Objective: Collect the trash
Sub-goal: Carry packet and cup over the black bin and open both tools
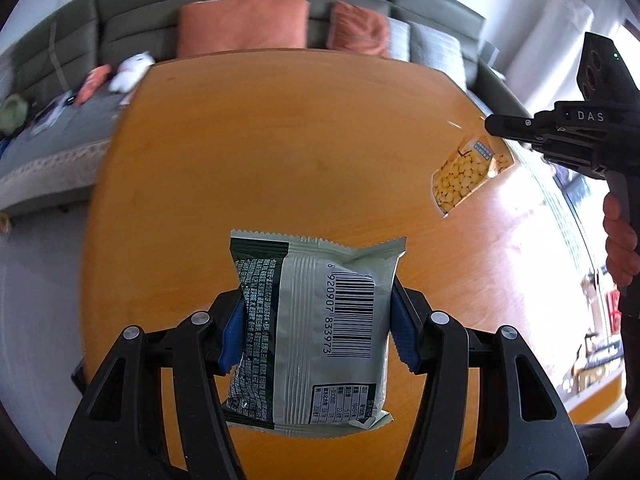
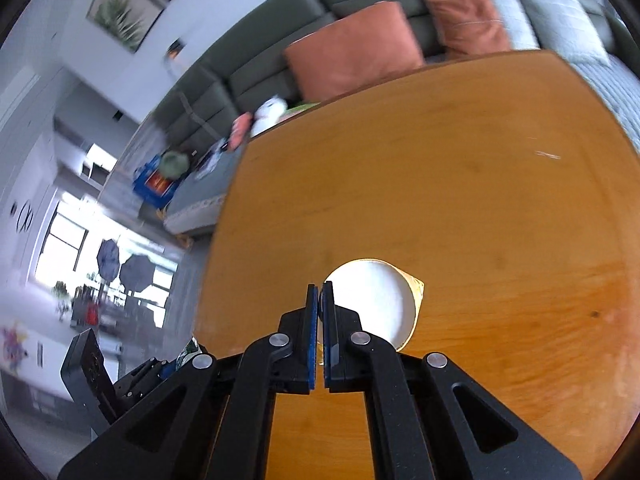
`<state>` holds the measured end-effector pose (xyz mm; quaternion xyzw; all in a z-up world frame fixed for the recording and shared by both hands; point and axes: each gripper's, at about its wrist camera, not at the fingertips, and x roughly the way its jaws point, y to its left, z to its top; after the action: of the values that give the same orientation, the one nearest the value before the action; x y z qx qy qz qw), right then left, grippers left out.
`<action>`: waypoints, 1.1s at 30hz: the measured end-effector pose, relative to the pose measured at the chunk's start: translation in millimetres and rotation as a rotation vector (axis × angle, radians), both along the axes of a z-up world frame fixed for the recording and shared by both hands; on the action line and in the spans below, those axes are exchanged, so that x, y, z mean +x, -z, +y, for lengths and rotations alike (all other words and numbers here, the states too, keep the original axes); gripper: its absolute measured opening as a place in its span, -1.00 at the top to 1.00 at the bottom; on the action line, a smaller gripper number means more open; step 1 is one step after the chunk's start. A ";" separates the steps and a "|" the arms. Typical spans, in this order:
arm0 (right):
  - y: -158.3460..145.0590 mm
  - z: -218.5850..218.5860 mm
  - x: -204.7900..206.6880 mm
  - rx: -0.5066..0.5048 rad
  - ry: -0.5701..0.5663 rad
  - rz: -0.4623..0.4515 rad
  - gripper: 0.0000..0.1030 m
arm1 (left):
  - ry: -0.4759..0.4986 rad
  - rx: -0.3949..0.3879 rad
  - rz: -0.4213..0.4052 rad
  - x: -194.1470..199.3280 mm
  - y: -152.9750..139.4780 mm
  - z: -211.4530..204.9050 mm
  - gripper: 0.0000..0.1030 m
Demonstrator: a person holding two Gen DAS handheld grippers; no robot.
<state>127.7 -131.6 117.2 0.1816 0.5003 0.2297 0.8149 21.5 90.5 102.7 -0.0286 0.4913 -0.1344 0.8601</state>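
The left gripper (image 1: pixel 316 332) pinches a silver wrapper (image 1: pixel 316 320) across its middle, its blue fingers (image 1: pixel 402 332) denting both sides so the limp pack hangs clear of the orange counter (image 1: pixel 280 152). The right gripper (image 2: pixel 319 320) has its fingers pressed together on the edge of a yellow pouch (image 1: pixel 466 174), which dangles beneath them above the counter. Both pieces seem lifted for carrying off to a bin that is out of sight.

I'm looking down at a slant from both wrist cameras, each sitting close above the near part of the table (image 1: pixel 280 140), facing the far sofa (image 1: pixel 160 12). Both are sharing the tabletop, the sofa and its orange cushions (image 2: pixel 352 56); the left view is catching the right gripper (image 1: pixel 492 124) at its right edge.
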 end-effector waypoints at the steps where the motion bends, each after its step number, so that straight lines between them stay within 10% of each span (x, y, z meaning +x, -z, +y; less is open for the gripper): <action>1: -1.5 16.1 -0.1 -0.001 -0.025 -0.002 0.94 | -0.016 0.000 -0.002 -4.2 -0.9 9.6 -0.12; 33: 7.4 398.6 -97.0 -0.034 -0.696 0.025 0.94 | -0.732 -0.009 0.021 -199.2 21.5 310.6 -0.12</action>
<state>30.8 267.0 109.8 -0.0104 0.5460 0.4831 0.6844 -177.7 401.1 81.2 -0.2075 0.4568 0.1803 0.8460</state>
